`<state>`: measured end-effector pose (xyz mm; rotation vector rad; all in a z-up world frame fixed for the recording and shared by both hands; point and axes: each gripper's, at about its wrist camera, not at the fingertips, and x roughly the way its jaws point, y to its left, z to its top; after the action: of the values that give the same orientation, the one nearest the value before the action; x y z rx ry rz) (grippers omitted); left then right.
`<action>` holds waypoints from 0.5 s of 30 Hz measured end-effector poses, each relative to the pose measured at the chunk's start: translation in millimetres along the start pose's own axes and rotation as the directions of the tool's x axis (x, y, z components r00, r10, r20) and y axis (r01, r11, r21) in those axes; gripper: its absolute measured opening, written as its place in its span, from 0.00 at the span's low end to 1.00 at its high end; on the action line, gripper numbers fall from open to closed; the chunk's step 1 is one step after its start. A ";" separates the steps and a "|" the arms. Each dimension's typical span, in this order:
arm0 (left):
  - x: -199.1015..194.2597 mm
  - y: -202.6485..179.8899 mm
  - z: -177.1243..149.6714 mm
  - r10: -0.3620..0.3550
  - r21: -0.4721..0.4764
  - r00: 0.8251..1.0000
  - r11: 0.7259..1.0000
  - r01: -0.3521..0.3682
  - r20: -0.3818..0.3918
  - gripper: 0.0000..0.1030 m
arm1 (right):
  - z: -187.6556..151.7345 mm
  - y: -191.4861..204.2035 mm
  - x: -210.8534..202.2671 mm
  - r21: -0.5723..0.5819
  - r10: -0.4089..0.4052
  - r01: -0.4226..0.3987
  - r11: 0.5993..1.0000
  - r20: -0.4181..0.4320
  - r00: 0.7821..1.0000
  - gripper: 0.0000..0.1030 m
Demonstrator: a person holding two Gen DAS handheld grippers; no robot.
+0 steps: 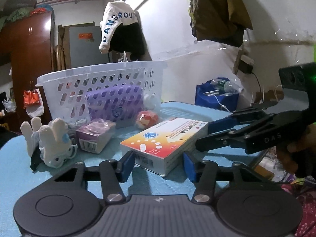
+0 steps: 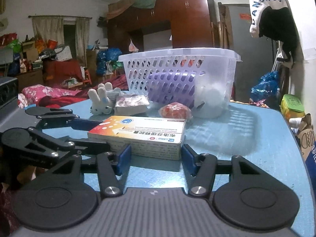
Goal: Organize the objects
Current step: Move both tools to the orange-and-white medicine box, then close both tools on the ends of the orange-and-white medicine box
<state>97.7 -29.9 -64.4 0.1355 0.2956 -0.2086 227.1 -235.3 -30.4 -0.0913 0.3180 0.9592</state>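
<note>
An orange and white medicine box [image 1: 165, 141] lies flat on the blue table [image 1: 15, 167]; it also shows in the right wrist view [image 2: 142, 134]. My left gripper [image 1: 159, 163] is open, its blue pads on either side of the box's near corner. My right gripper [image 2: 156, 157] is open too, straddling another end of the box, and reaches in from the right in the left wrist view [image 1: 205, 136]. A white perforated basket [image 1: 102, 86] behind holds a purple pack [image 1: 116, 102].
A white plush rabbit [image 1: 53, 144], a small purple box [image 1: 94, 136] and a red wrapped ball [image 1: 147, 118] lie on the table near the basket. A white round object [image 2: 209, 100] sits by the basket. Clothes hang on the wall above.
</note>
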 end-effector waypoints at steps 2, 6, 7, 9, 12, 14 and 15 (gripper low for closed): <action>-0.9 0.7 -1.0 0.001 0.004 1.000 1.000 -0.001 0.004 0.53 | -0.2 4.2 0.2 -0.016 -0.005 0.005 1.000 0.001 1.000 0.58; -3.2 1.3 -2.5 0.005 0.023 1.000 1.000 -0.005 0.012 0.53 | 0.1 12.3 -1.5 -0.041 -0.015 0.015 0.999 0.005 1.000 0.58; -3.3 2.7 -2.5 0.002 0.019 1.000 1.000 -0.003 0.011 0.53 | 0.2 13.1 -2.2 -0.043 -0.015 0.015 0.999 0.007 1.000 0.58; -3.4 6.5 -2.7 -0.009 0.005 1.000 1.000 0.009 0.012 0.53 | 0.1 13.5 -3.2 -0.042 -0.012 0.012 0.999 0.015 1.000 0.57; -4.8 8.9 -3.9 -0.007 0.001 1.000 1.000 0.007 0.019 0.53 | 0.1 11.1 -3.2 -0.033 -0.012 0.013 0.999 0.017 1.000 0.45; -6.2 10.7 -4.6 -0.008 -0.005 1.000 1.000 0.008 0.026 0.52 | -0.8 7.6 -4.7 -0.015 -0.016 0.016 1.000 0.022 1.000 0.37; -7.2 11.8 -5.1 -0.009 -0.010 0.999 1.000 0.009 0.032 0.52 | -1.2 6.7 -5.0 -0.008 -0.014 0.014 1.000 0.025 1.000 0.33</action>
<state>92.2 -16.3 -65.8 0.1210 0.2653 -0.2178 218.7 -235.7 -29.5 -0.0884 0.2902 0.9469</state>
